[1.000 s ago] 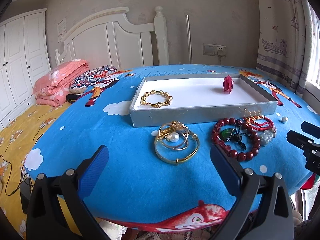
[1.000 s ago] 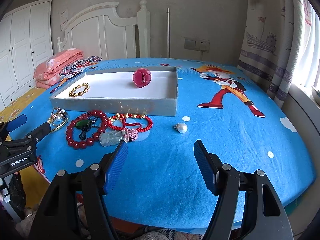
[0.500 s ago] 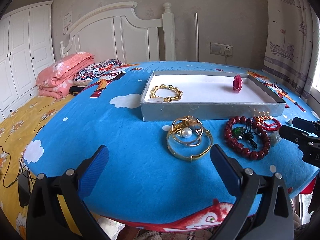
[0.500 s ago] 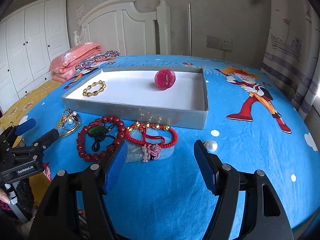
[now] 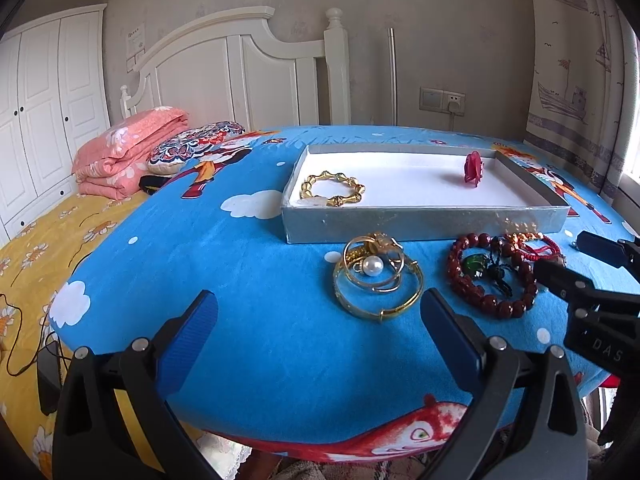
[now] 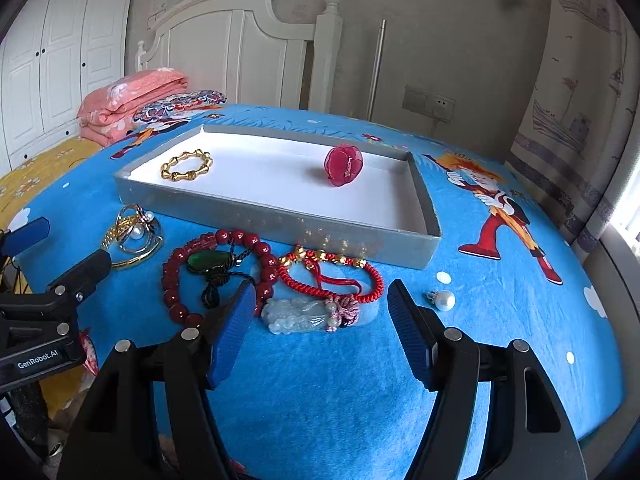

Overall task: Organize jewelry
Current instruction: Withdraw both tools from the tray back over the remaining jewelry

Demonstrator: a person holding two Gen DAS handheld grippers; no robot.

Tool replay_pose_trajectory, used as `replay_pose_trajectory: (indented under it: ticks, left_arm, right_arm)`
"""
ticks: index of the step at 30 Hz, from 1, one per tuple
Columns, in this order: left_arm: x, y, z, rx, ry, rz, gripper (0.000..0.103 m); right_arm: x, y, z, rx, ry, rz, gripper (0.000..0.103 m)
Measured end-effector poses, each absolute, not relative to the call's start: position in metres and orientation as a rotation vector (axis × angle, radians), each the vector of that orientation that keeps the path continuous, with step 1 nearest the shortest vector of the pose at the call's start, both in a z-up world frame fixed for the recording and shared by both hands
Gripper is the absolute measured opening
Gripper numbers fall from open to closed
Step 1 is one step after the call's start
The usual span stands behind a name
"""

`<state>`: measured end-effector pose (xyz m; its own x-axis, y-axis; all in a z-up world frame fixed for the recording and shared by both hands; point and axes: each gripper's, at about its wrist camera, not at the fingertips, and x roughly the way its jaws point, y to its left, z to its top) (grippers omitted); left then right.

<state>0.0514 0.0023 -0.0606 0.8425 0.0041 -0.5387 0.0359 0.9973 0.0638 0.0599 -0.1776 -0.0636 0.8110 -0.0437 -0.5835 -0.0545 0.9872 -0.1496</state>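
A: Jewelry (image 6: 262,250) mostly loose on the blue cloth (image 6: 500,360), bunched at six o'clock of the silver tray (image 6: 280,222). Why bunched there?

B: Probably staged against the near wall for short carries. Already inside: gold bamboo bracelet (image 6: 187,166) at ten o'clock, red flower piece (image 6: 343,165) at one o'clock. Kept well apart, likely against tangling.

A: And the right gripper (image 6: 320,286)?

B: Spread wide, clamped on nothing. Angled down over the jade pendant (image 6: 298,318) tied to the red cord bracelet (image 6: 332,276). Looks lined up to straddle it, not pressing on it yet.

A: Lie of the pendant?

B: Flat on the cloth. Long axis from nine to three across the right wrist view, with the knotted tassel end toward three o'clock. Crosswise between the fingers, then. Awkward for a straight squeeze, judging by that: ends met first, not flanks. Perhaps better taken by the cord.

A: Neighbours?

B: Dark red bead bracelet (image 6: 170,286) at nine o'clock of the pendant, just beside it. Lone pearl (image 6: 442,300) at three o'clock, apart.

A: Left gripper (image 5: 318,296)?

B: Also apart and empty, poised at six o'clock of the gold bangles (image 5: 378,280). Probably waiting for a turn.
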Motion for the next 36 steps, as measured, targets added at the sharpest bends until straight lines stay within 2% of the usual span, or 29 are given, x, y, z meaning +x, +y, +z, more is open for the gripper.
replay_pose_trajectory:
  ticks: [10, 14, 23, 26, 31, 34, 35, 36]
  left_arm:
    - [0.054, 0.013, -0.060, 0.028, 0.579, -0.010, 0.098]
    - [0.052, 0.009, -0.061, 0.039, 0.574, -0.018, 0.098]
    - [0.053, 0.010, -0.063, 0.043, 0.580, -0.011, 0.098]
    - [0.053, 0.009, -0.063, 0.053, 0.576, -0.007, 0.098]
    - [0.055, 0.013, -0.065, 0.037, 0.585, -0.004, 0.098]
    - [0.055, 0.011, -0.066, 0.040, 0.590, -0.015, 0.098]
    - [0.054, 0.010, -0.066, 0.043, 0.586, -0.022, 0.098]
    - [0.053, 0.009, -0.065, 0.046, 0.580, -0.029, 0.098]
  right_arm:
    - [0.040, -0.208, -0.063, -0.198, 0.637, -0.184, 0.063]
    - [0.028, -0.224, -0.061, -0.111, 0.623, -0.162, 0.063]
    - [0.038, -0.196, -0.067, -0.159, 0.618, -0.111, 0.063]
    - [0.050, -0.193, -0.075, -0.167, 0.629, -0.133, 0.059]
    - [0.052, -0.198, -0.076, -0.145, 0.606, -0.130, 0.059]
    - [0.053, -0.210, -0.076, -0.077, 0.613, -0.089, 0.052]
    - [0.054, -0.212, -0.077, -0.064, 0.615, -0.085, 0.047]
    - [0.054, -0.213, -0.076, -0.061, 0.614, -0.082, 0.034]
